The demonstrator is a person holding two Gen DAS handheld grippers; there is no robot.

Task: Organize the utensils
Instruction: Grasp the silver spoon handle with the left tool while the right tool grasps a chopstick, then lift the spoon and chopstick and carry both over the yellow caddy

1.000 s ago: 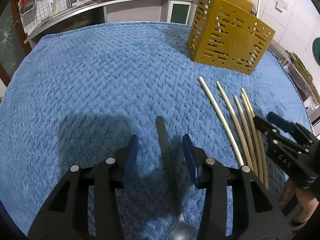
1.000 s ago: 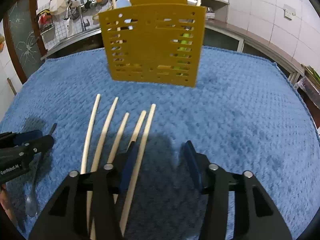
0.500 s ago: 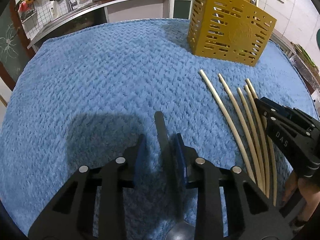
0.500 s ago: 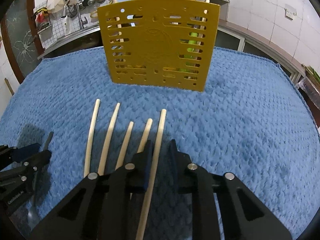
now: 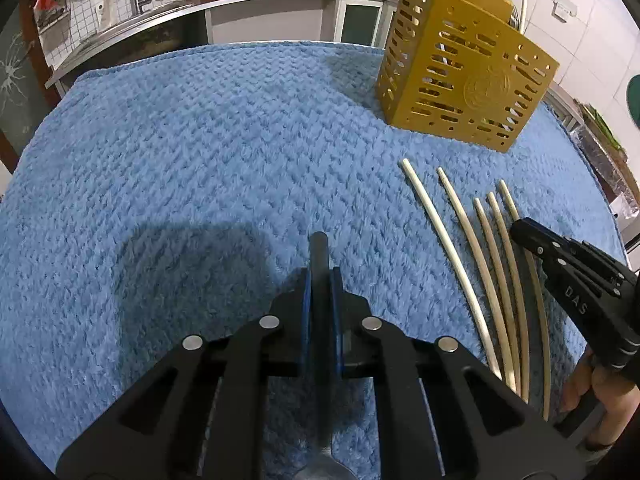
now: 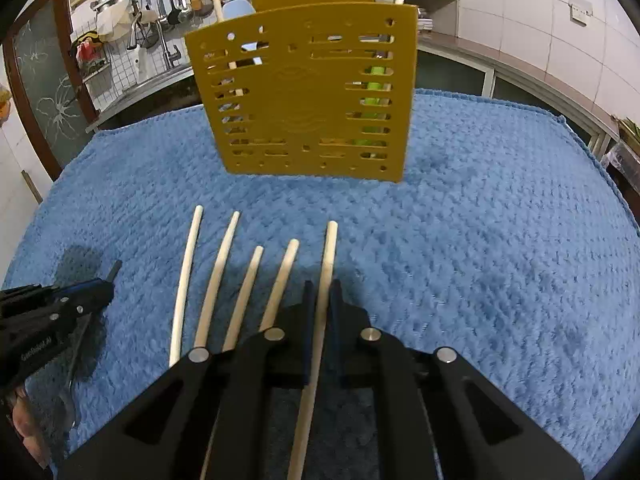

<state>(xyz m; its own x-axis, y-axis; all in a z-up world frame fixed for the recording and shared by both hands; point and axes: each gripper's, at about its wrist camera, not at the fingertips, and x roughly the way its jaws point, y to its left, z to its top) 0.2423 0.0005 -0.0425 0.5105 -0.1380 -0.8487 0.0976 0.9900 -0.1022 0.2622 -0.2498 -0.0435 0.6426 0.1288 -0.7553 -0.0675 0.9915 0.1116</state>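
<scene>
My left gripper (image 5: 320, 280) is shut on the dark handle of a spoon (image 5: 319, 248); its metal bowl shows at the bottom edge of the left wrist view. My right gripper (image 6: 321, 294) is shut on the rightmost pale chopstick (image 6: 329, 248). Several other chopsticks (image 6: 224, 256) lie side by side on the blue towel to its left. They also show in the left wrist view (image 5: 460, 240), with the right gripper (image 5: 520, 228) over them. The yellow slotted utensil holder (image 6: 308, 100) stands upright behind them, and shows in the left wrist view (image 5: 464, 72).
The blue towel (image 5: 180, 152) covers the whole table. A kitchen counter with sink and hanging tools (image 6: 152, 40) runs behind it. The left gripper (image 6: 60, 308) shows at the left edge of the right wrist view. The holder has sticks and something green inside.
Both grippers went from open to shut: the left closed on the spoon handle, the right on the rightmost chopstick. Both also moved forward a little.
</scene>
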